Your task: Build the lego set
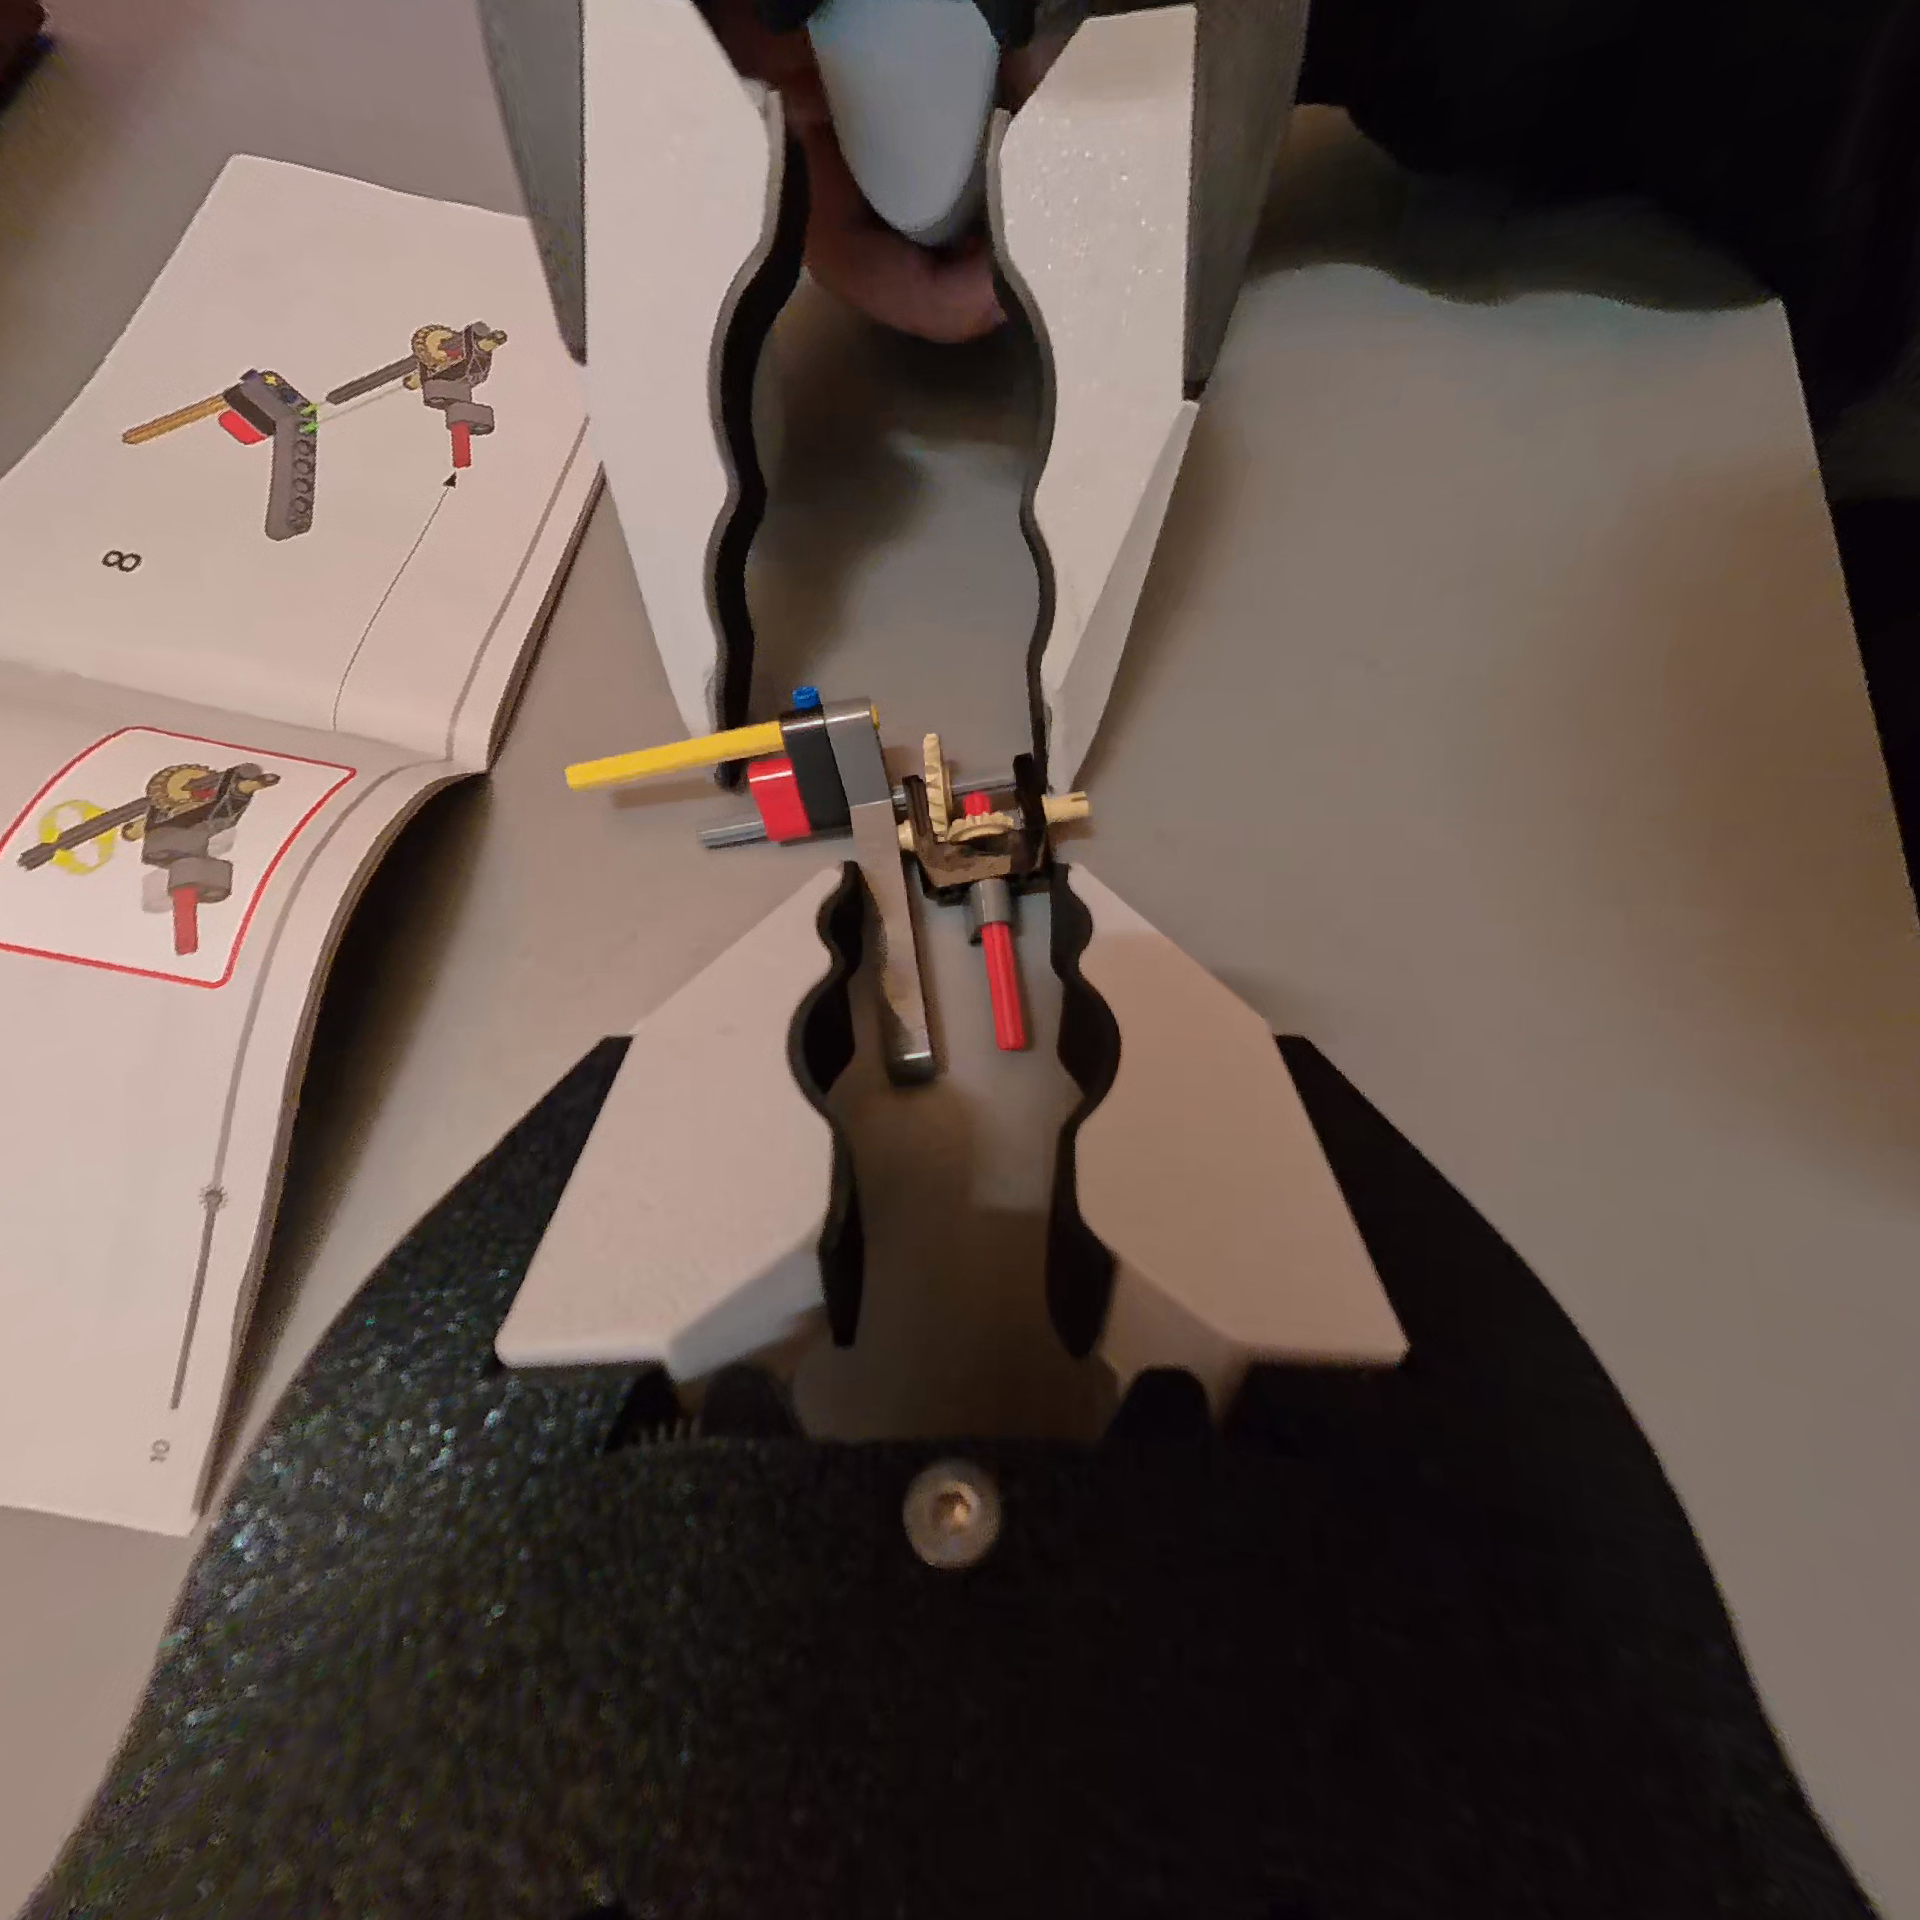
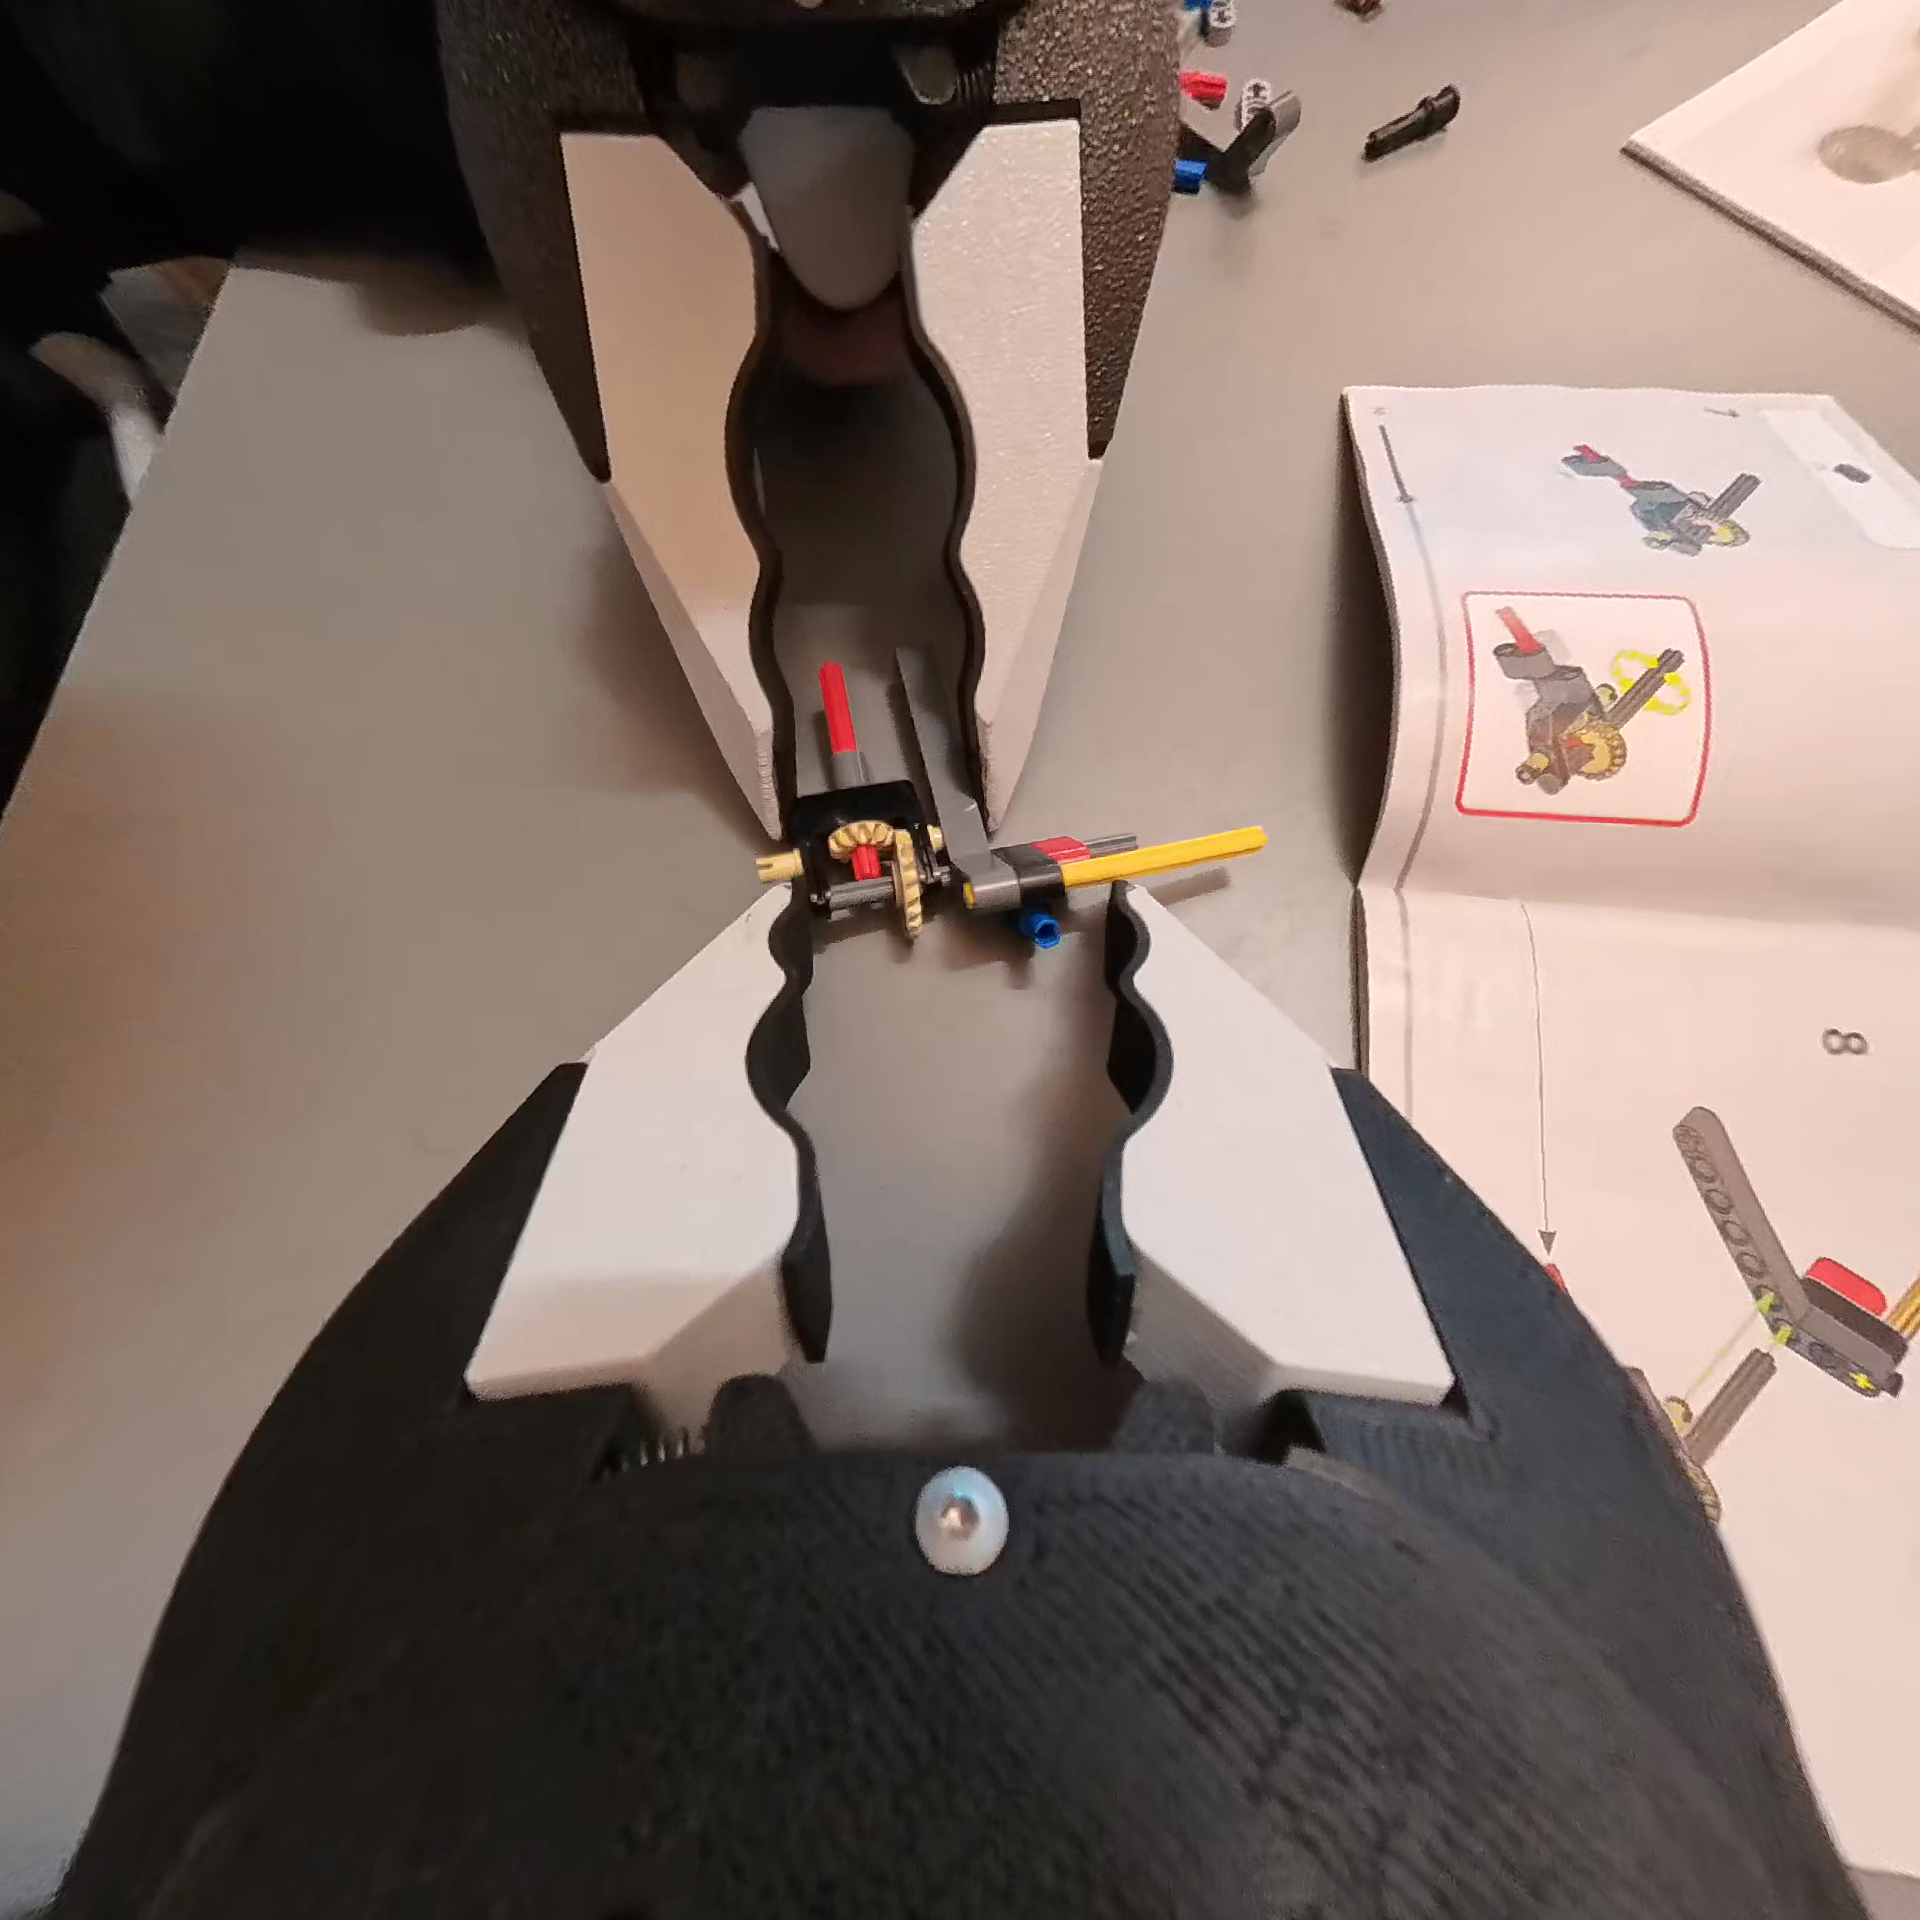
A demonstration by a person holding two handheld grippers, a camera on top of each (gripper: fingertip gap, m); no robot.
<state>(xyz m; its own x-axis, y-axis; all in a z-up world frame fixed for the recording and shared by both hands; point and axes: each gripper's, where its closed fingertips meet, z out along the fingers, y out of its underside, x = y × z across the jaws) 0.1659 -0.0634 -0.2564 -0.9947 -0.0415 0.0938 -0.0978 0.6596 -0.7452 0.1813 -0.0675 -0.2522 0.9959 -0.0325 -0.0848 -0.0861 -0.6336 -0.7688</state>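
Observation:
A small lego assembly is held above the grey table. It has a grey bent beam, a yellow axle, a red-and-black block, a blue pin, and a black gear housing with tan gears and a red axle. My left gripper is shut on the beam and housing. My right gripper faces it, open, with its fingertips on either side of the assembly. The right gripper also shows in the left wrist view, and the left gripper in the right wrist view.
An open instruction booklet lies left of the left gripper; it also shows in the right wrist view. Loose lego parts and a white sheet lie at the far right. The table edge is at the left.

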